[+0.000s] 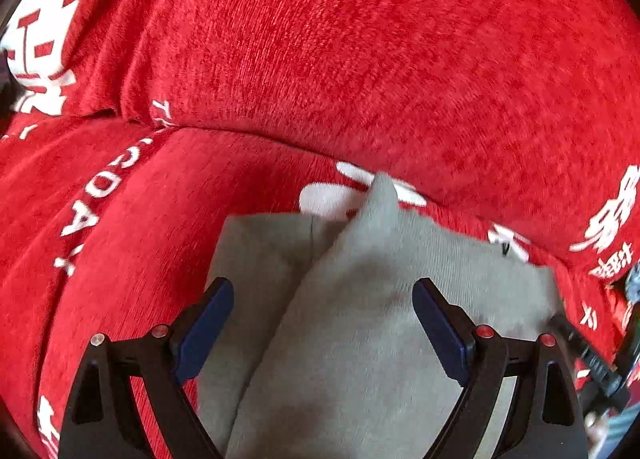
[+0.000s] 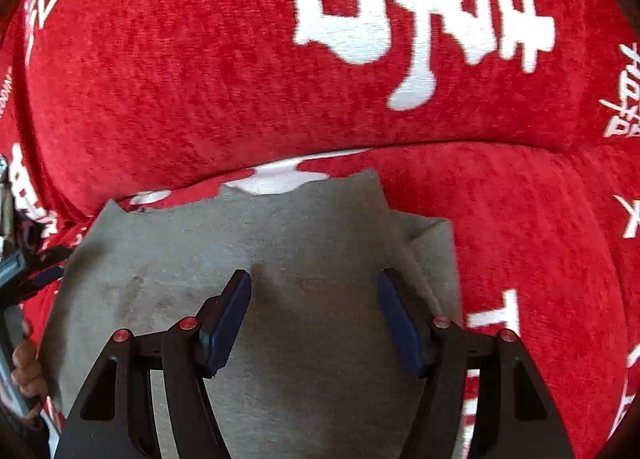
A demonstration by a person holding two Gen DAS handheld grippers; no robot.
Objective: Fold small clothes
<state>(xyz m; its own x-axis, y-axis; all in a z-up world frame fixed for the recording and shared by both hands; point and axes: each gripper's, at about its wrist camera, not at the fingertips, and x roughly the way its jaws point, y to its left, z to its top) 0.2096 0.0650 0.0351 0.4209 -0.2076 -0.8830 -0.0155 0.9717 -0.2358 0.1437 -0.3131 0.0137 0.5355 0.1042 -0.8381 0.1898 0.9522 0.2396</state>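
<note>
A small grey garment (image 1: 360, 299) lies on the red seat cushion (image 1: 132, 243). One flap is folded over it, with a pointed corner (image 1: 382, 189) sticking up at the far edge. My left gripper (image 1: 322, 293) hovers over the cloth, open, with nothing pinched between its blue pads (image 1: 210, 323). In the right wrist view the same grey garment (image 2: 304, 235) spreads flat, a folded layer showing at its right edge (image 2: 436, 259). My right gripper (image 2: 314, 289) is above its middle, jaws apart, and the pads (image 2: 230, 319) are not pressing on the cloth.
The red back cushion (image 2: 200, 71) with large white characters rises just behind the garment, across a seam (image 2: 460, 145). The left gripper's finger (image 2: 44, 277) and the person's hand (image 2: 26, 359) show at the left edge. A dark tool part (image 1: 588, 359) sits at the right edge.
</note>
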